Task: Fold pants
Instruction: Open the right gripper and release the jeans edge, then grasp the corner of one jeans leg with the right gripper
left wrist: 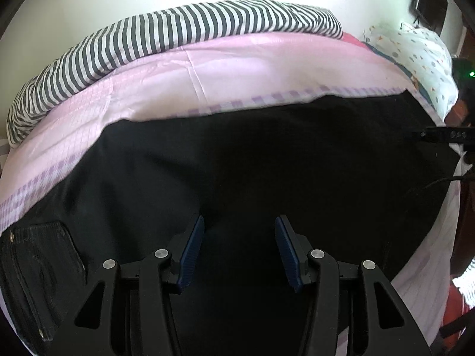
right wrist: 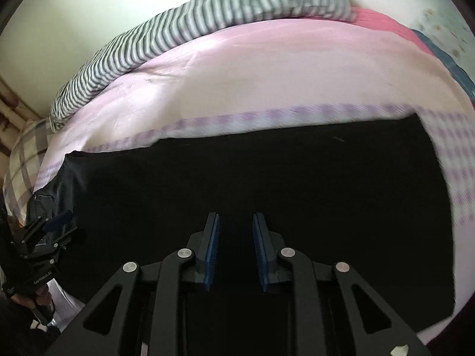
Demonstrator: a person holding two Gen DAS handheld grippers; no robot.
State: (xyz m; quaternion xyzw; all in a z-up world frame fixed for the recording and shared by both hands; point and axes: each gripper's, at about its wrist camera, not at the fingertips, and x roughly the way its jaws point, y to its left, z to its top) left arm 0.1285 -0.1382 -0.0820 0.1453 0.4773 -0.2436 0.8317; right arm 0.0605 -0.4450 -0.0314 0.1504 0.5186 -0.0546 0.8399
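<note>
The black pants (left wrist: 267, 160) lay spread flat across the pink bedsheet (left wrist: 237, 68), the waist and back pocket (left wrist: 38, 255) toward the left, the leg ends toward the right. The left gripper (left wrist: 239, 222) hovered over the cloth with its jaws wide apart and nothing between them. The right gripper (right wrist: 236, 218) hung over the legs with its 2 blue pads (right wrist: 212, 237) parted by a narrower gap, also empty.

The step in hand looked like choosing grip points for a fold. To do it well, each gripper should likely pinch one edge of the cloth, one near the waist and one near the hems, catching all layers, then lift together so the fabric carries over evenly without bunching.

Much stayed hard to read. The dark cloth swallowed creases and seams, so whether the legs already lay stacked could not be told. The near edge of the pants was hidden behind both gripper bodies. The right view was blurred toward its right side. A striped blanket (left wrist: 178, 29) lay along the far edge of the bed
</note>
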